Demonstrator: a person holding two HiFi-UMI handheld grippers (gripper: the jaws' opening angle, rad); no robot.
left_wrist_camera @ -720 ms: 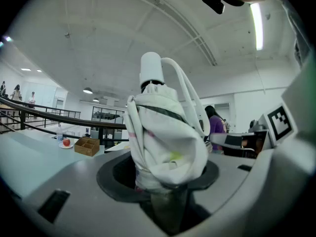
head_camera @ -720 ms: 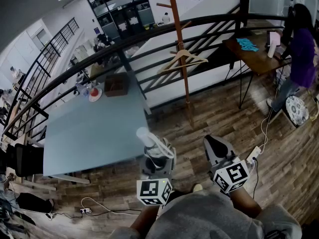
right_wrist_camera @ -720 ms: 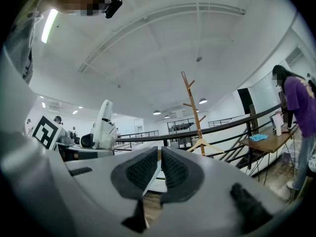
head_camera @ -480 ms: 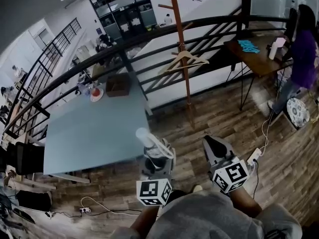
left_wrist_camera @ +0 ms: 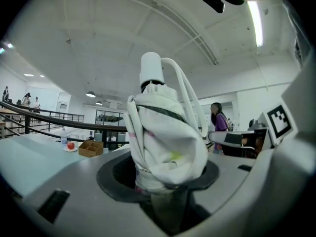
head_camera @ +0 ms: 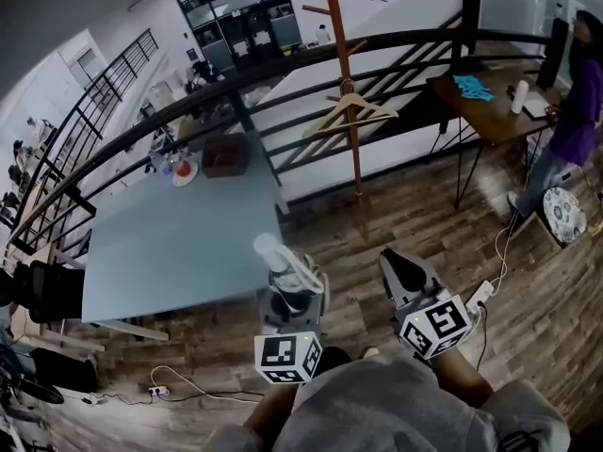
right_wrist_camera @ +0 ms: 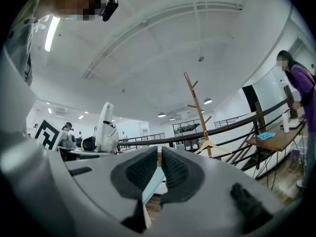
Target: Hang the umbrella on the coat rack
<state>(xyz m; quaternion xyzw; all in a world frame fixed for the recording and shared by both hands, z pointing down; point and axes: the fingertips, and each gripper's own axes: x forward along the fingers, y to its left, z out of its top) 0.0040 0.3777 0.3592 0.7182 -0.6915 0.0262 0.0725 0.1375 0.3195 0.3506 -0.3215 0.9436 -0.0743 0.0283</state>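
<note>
A folded white umbrella (head_camera: 281, 264) with a white handle and loop strap stands upright in my left gripper (head_camera: 290, 295), low in the head view beside the table's near corner. In the left gripper view the umbrella (left_wrist_camera: 168, 142) fills the middle, and the left gripper (left_wrist_camera: 165, 177) is shut on its lower end. To its right, my right gripper (head_camera: 396, 266) is shut with nothing in it; its ribbed pads (right_wrist_camera: 140, 169) almost meet. The brown wooden coat rack (head_camera: 347, 92) stands ahead by the railing, a wooden hanger (head_camera: 350, 111) on it. The right gripper view shows the coat rack (right_wrist_camera: 200, 112) too.
A pale blue table (head_camera: 179, 243) lies ahead on the left, with a brown box (head_camera: 223, 155) at its far end. A black railing (head_camera: 396, 50) runs behind the rack. A person (head_camera: 575, 102) stands at a wooden desk (head_camera: 485, 106) on the right. Cables (head_camera: 495, 252) trail on the wood floor.
Both grippers keep their places and the umbrella stays held. The head view has shifted slightly, and the person at the desk has moved a little to the right.
</note>
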